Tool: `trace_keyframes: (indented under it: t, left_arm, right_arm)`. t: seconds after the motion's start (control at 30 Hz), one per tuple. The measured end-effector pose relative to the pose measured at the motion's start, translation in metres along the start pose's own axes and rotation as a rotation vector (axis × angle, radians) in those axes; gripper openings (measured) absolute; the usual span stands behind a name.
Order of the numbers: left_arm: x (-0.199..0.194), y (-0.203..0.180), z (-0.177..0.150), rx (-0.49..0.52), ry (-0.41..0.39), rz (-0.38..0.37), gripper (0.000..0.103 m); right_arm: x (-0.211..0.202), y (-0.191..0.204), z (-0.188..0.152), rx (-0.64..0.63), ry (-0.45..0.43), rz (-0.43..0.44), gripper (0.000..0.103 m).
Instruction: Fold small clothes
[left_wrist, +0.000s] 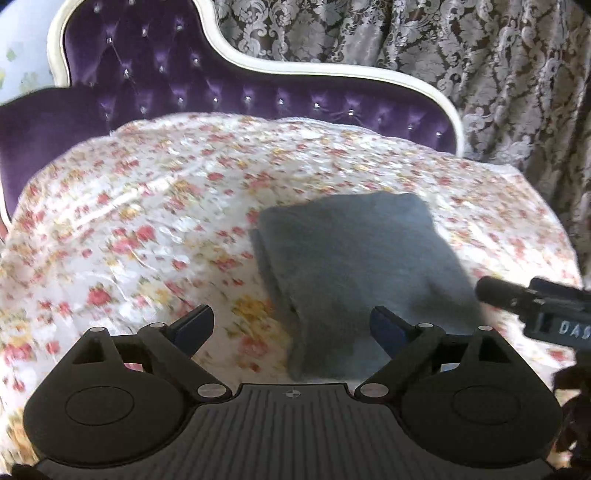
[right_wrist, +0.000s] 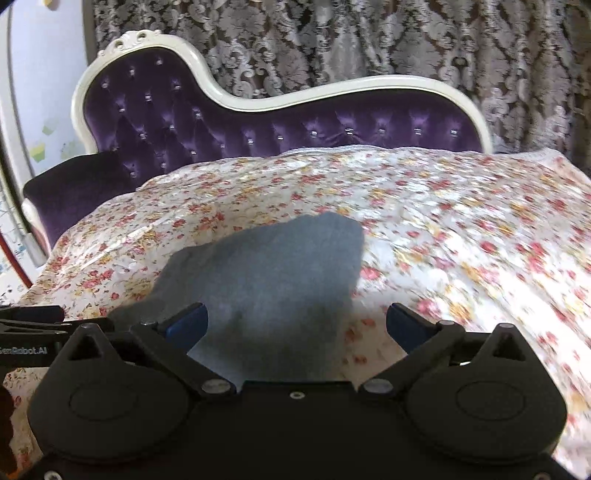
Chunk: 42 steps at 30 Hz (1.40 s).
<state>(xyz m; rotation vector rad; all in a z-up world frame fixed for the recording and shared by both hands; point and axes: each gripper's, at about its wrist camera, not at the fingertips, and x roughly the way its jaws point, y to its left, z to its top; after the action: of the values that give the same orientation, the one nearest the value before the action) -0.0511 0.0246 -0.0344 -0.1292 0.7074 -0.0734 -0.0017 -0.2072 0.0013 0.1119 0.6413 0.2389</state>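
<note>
1. A folded grey garment (left_wrist: 354, 266) lies flat on a floral bedspread (left_wrist: 147, 206) that covers a purple tufted chaise (left_wrist: 155, 77) with a white frame.
2. The left gripper (left_wrist: 291, 325) hangs above the spread with its jaws spread wide and nothing between the 2 blue pads.
3. From the left wrist view, the garment's near end reaches down between the jaws, closer to the right finger, and its left edge shows stacked layers.
4. The right gripper (right_wrist: 297, 323) also stands wide apart and grips nothing.
5. In the right wrist view the garment (right_wrist: 273, 284) lies ahead of and below the jaws, shifted toward the left finger; bare bedspread (right_wrist: 461, 229) shows by the right finger.
6. Part of the right gripper (left_wrist: 535, 306) shows at the left view's right edge, just beside the garment's right side.
7. A patterned curtain (right_wrist: 369, 40) hangs behind the chaise.
</note>
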Motion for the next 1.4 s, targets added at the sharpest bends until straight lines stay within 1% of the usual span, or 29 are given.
trace_keyframes:
  t: [0.07,0.13,0.23,0.4,0.5,0.7,0.9,1.03,1.27,1.4]
  left_arm:
    - [-0.006,0.001,-0.004,-0.032,-0.008,-0.032,0.092]
    - [-0.01,0.001,-0.007,-0.041,-0.007,-0.054,0.092]
    - [-0.015,-0.002,-0.013,-0.036,0.0,-0.054,0.092]
    - [-0.023,-0.005,-0.02,-0.036,0.003,-0.034,0.093]
    - [-0.028,-0.006,-0.023,-0.03,0.011,-0.022,0.093]
    - [-0.039,-0.016,-0.029,0.036,-0.001,0.055,0.093]
    - [-0.045,-0.018,-0.031,0.039,-0.003,0.056,0.093]
    - [-0.047,-0.02,-0.032,0.053,-0.01,0.096,0.093]
    - [-0.048,-0.022,-0.033,0.072,-0.009,0.154,0.093]
    - [-0.047,-0.02,-0.033,0.068,-0.001,0.15,0.093]
  right_arm:
    - [-0.01,0.0,-0.004,0.015,-0.004,-0.015,0.103]
    - [-0.018,-0.001,-0.007,0.044,-0.005,-0.032,0.103]
    - [-0.03,-0.001,-0.012,0.067,-0.003,-0.051,0.103]
    - [-0.043,-0.001,-0.021,0.11,0.013,-0.04,0.103]
    - [-0.049,0.003,-0.027,0.098,0.016,-0.042,0.103]
    - [-0.063,0.012,-0.036,0.066,-0.001,-0.064,0.102]
    - [-0.074,0.024,-0.042,0.023,-0.014,-0.131,0.102]
    - [-0.079,0.029,-0.045,0.002,-0.019,-0.162,0.102]
    - [-0.08,0.029,-0.046,0.023,-0.009,-0.118,0.102]
    - [-0.081,0.029,-0.047,0.032,-0.007,-0.1,0.102]
